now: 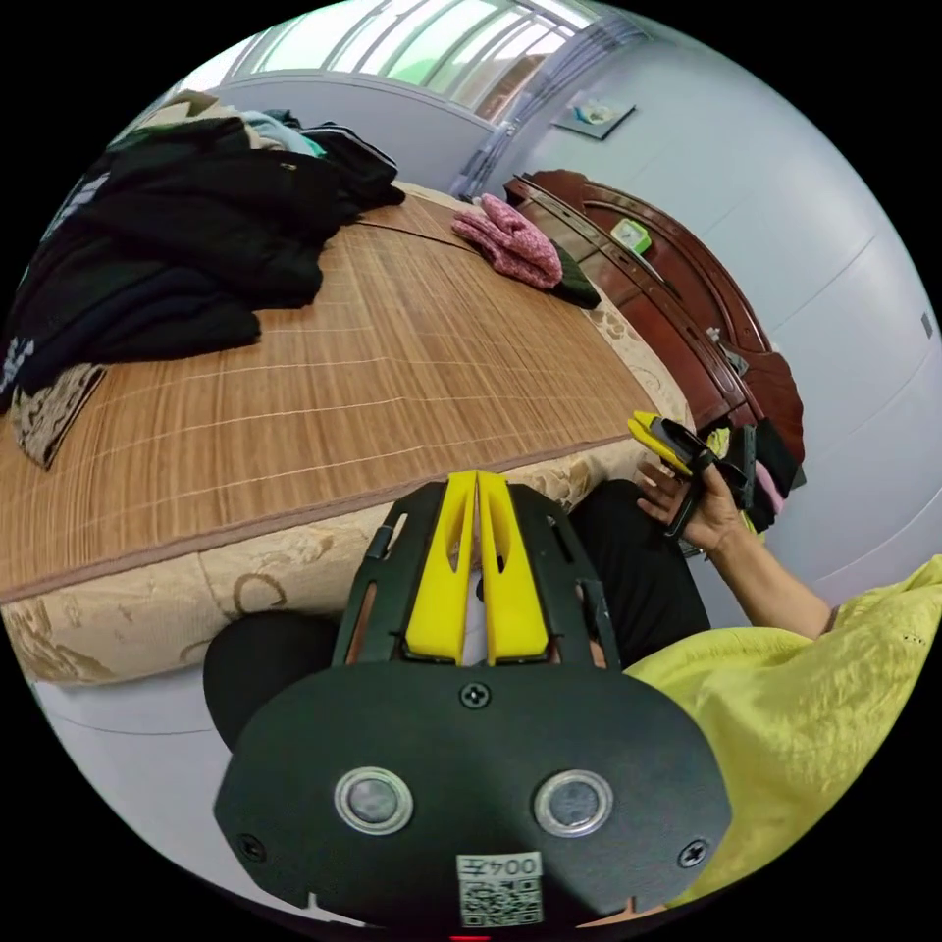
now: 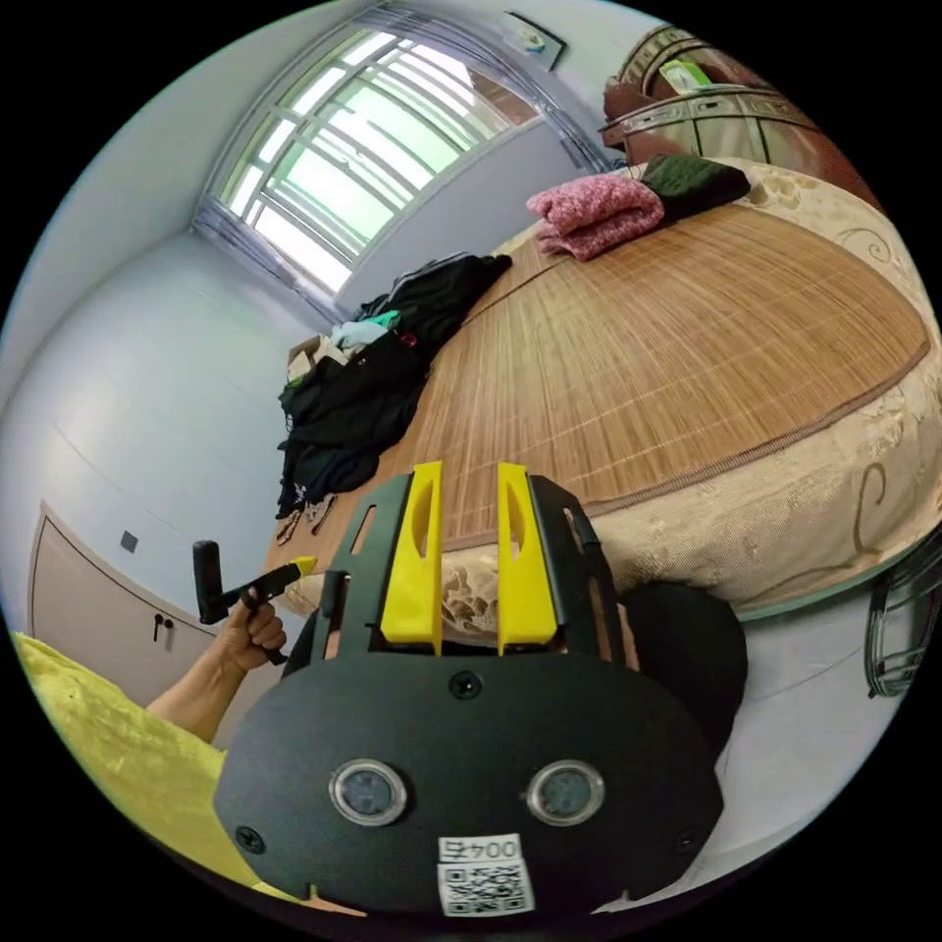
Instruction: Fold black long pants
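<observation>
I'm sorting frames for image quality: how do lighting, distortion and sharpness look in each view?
Left gripper view: even daylight, no hard shadows; the window is washed out; fisheye bends the bamboo mat edge; the dark clothes pile loses detail. Right gripper view: the window is bright but its frames stay readable; the mat curves strongly; the right gripper is sharp.

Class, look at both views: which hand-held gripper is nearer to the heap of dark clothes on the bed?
Probably left. The left hand-held gripper sits at the bed edge toward the heap of dark clothes; the right hand-held gripper is farther along, toward the folded pink garment.
</observation>
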Available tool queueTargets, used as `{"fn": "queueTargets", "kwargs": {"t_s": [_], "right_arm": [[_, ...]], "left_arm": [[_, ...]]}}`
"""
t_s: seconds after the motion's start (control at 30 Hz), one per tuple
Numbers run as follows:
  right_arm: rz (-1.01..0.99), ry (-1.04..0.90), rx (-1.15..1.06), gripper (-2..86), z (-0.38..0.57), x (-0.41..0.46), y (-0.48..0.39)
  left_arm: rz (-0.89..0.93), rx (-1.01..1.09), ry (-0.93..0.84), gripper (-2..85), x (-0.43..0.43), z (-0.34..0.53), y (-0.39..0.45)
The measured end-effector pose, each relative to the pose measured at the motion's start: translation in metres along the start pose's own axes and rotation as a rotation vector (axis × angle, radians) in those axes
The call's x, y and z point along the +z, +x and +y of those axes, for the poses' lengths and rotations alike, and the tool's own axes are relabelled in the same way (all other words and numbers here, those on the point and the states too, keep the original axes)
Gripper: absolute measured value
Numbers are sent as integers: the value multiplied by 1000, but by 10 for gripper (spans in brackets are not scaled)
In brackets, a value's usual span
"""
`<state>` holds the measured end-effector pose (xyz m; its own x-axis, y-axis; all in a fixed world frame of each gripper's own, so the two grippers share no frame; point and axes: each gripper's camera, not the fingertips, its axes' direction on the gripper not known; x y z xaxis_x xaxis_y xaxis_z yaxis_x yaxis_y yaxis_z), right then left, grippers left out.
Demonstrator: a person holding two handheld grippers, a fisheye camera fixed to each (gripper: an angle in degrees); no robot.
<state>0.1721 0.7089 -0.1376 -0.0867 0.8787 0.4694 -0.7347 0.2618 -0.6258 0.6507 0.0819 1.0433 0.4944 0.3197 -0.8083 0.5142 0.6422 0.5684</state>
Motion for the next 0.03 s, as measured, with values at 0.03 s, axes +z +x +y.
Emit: {"fn": "queueTargets", "kwargs": {"t_s": [0.03], "right_arm": [[0, 13, -16, 100, 0, 12, 7]], "left_arm": [[1, -33, 22, 15, -6, 9, -13]]}}
